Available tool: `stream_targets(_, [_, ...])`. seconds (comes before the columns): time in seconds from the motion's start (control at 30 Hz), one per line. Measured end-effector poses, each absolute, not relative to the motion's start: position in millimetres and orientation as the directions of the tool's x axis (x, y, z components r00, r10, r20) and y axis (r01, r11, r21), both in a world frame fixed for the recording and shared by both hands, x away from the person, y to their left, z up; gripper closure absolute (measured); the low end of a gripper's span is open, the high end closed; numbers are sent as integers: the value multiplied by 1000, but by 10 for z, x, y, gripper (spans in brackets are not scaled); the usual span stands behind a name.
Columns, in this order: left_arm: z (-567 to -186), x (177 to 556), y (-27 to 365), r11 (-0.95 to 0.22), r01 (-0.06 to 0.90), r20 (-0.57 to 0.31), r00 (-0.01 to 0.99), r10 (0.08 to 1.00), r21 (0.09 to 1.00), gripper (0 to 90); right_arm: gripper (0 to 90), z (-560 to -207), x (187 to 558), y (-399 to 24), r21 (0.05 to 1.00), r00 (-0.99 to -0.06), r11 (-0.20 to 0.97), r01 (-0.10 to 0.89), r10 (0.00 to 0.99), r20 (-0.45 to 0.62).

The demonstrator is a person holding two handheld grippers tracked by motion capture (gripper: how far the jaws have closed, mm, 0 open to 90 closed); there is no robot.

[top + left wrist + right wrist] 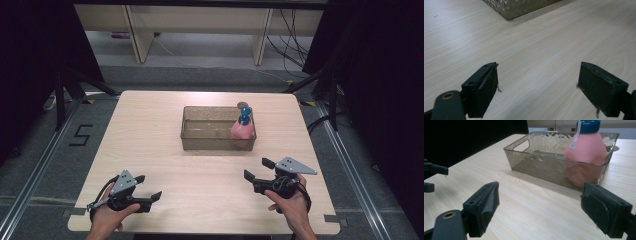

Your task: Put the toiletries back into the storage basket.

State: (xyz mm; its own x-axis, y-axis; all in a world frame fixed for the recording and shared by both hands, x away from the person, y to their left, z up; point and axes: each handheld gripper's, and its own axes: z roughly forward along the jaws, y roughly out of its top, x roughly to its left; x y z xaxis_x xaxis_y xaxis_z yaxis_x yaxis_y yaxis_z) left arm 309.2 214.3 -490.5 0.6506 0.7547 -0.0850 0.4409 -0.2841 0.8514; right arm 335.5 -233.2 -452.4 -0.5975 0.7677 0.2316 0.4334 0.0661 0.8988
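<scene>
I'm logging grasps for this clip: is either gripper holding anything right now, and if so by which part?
Nothing is held. The left gripper and right gripper are both open over the table; the pink bottle stands untouched in the bin.

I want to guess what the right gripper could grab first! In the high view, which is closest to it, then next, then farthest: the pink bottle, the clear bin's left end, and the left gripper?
Measured from the right gripper:
1. The pink bottle, standing in the bin's right end, just ahead.
2. The clear bin's left end, ahead and to the left.
3. The left gripper, across the table's near edge.
</scene>
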Motion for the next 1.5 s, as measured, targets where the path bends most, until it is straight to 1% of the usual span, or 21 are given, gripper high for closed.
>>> stream_targets(0.03, [-4902, 3089, 2145, -290, 443, -80, 649, 757, 848, 159, 163, -4532, 3365, -2358, 908, -611, 94, 408, 768, 195])
stream_targets(0.17, [-4902, 3095, 2153, -302, 439, -73, 658, 750, 846, 158, 163, -4536, 3323, -2358, 896, -595, 70, 439, 769, 232])
stream_targets(0.2, [-4902, 3095, 2153, -302, 439, -73, 658, 750, 846, 159, 163, -4543, 3337, -2378, 906, -608, 87, 415, 767, 205])
stream_targets(0.23, [-4902, 3095, 2153, -301, 439, -74, 657, 750, 847, 159, 163, -4539, 3308, -2370, 895, -592, 70, 440, 773, 230])
stream_targets(0.27, [-4906, 3093, 2141, -285, 440, -85, 653, 752, 852, 158, 164, -4552, 3327, -2391, 909, -604, 93, 407, 774, 191])
stream_targets(0.33, [-4902, 3089, 2145, -296, 442, -77, 652, 754, 847, 159, 163, -4551, 3290, -2389, 893, -591, 82, 442, 776, 221])
stream_targets(0.37, [-4903, 3088, 2139, -289, 442, -82, 651, 755, 849, 158, 163, -4563, 3305, -2399, 904, -606, 92, 418, 770, 202])
stream_targets(0.43, [-4903, 3088, 2139, -291, 441, -80, 652, 754, 849, 159, 163, -4569, 3281, -2390, 898, -599, 76, 433, 769, 223])
stream_targets(0.47, [-4903, 3090, 2141, -294, 439, -77, 654, 753, 849, 158, 163, -4573, 3288, -2405, 903, -603, 94, 419, 773, 199])
stream_targets(0.53, [-4900, 3091, 2152, -309, 439, -67, 657, 751, 844, 159, 160, -4562, 3260, -2410, 900, -600, 78, 430, 769, 220])
stream_targets(0.63, [-4900, 3090, 2150, -304, 441, -70, 654, 753, 844, 158, 155, -4560, 3249, -2447, 906, -603, 92, 414, 773, 198])
stream_targets(0.73, [-4903, 3091, 2143, -288, 440, -82, 652, 753, 851, 158, 156, -4571, 3239, -2461, 913, -606, 70, 402, 768, 208])
stream_targets(0.77, [-4896, 3094, 2159, -305, 439, -70, 657, 751, 846, 158, 156, -4572, 3228, -2462, 909, -602, 58, 412, 766, 224])
stream_targets(0.83, [-4903, 3094, 2151, -285, 440, -83, 649, 756, 852, 158, 155, -4573, 3212, -2475, 908, -593, 56, 416, 773, 224])
stream_targets(0.97, [-4898, 3095, 2160, -297, 438, -74, 653, 754, 848, 158, 155, -4582, 3189, -2518, 907, -597, 77, 414, 775, 207])
stream_targets(1.0, [-4898, 3093, 2158, -296, 439, -74, 652, 754, 848, 159, 156, -4589, 3174, -2509, 902, -591, 55, 428, 772, 233])
stream_targets(1.27, [-4904, 3093, 2147, -286, 440, -82, 651, 755, 851, 158, 155, -4626, 3127, -2555, 903, -594, 92, 420, 780, 197])
stream_targets(1.3, [-4901, 3094, 2154, -298, 440, -74, 654, 753, 847, 158, 156, -4632, 3104, -2545, 896, -591, 75, 437, 775, 224])
stream_targets(1.37, [-4905, 3092, 2145, -286, 439, -82, 651, 755, 851, 158, 155, -4641, 3102, -2561, 908, -600, 96, 409, 778, 188])
stream_targets(1.4, [-4902, 3092, 2152, -298, 439, -74, 654, 753, 848, 159, 156, -4642, 3088, -2556, 895, -598, 90, 437, 772, 214])
stream_targets(1.5, [-4901, 3091, 2152, -298, 440, -74, 652, 754, 847, 158, 156, -4651, 3071, -2562, 903, -602, 98, 420, 774, 196])
